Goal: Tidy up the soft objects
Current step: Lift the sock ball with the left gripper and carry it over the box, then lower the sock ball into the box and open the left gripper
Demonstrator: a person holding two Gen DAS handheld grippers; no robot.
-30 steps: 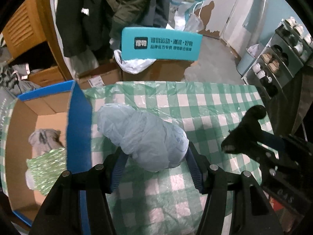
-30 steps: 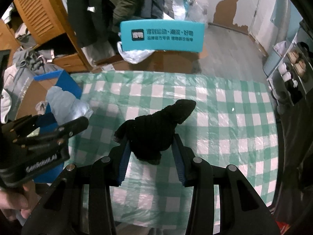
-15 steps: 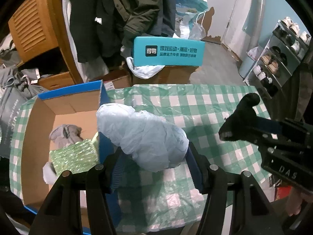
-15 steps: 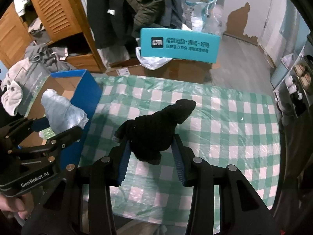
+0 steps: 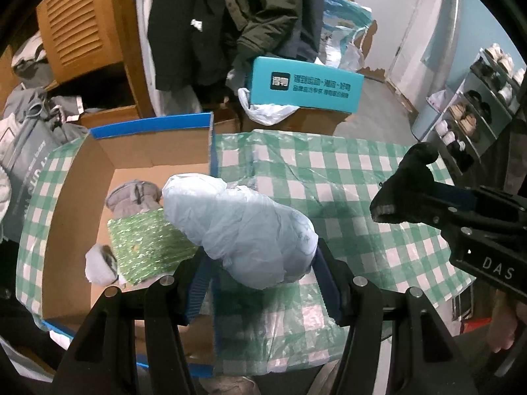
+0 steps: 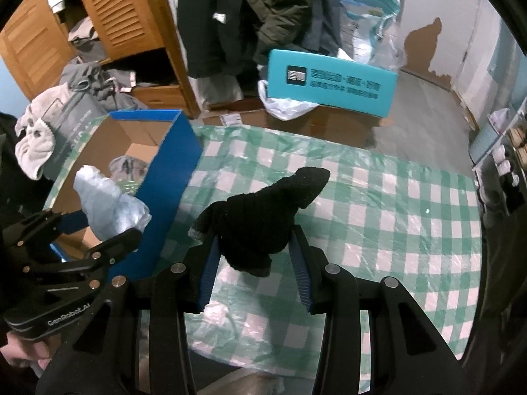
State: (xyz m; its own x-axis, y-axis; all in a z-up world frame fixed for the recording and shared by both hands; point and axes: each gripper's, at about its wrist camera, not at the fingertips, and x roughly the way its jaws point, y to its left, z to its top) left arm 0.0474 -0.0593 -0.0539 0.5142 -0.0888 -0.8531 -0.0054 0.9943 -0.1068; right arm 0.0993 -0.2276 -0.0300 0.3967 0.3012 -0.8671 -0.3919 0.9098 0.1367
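Soft objects noted as follows. Pale blue bundle [image 5: 243,230] is clamped between the pads of the left gripper [image 5: 260,276], held above the right wall of the blue-edged cardboard box [image 5: 82,171]. Black knitted item [image 6: 260,220] is clenched in the right gripper [image 6: 255,270], raised over the green checked cloth of the table [image 6: 395,230]. Inside the box lie a grey garment [image 5: 133,196], a green sparkly packet [image 5: 145,247] and a white-grey item [image 5: 100,265] at the near left.
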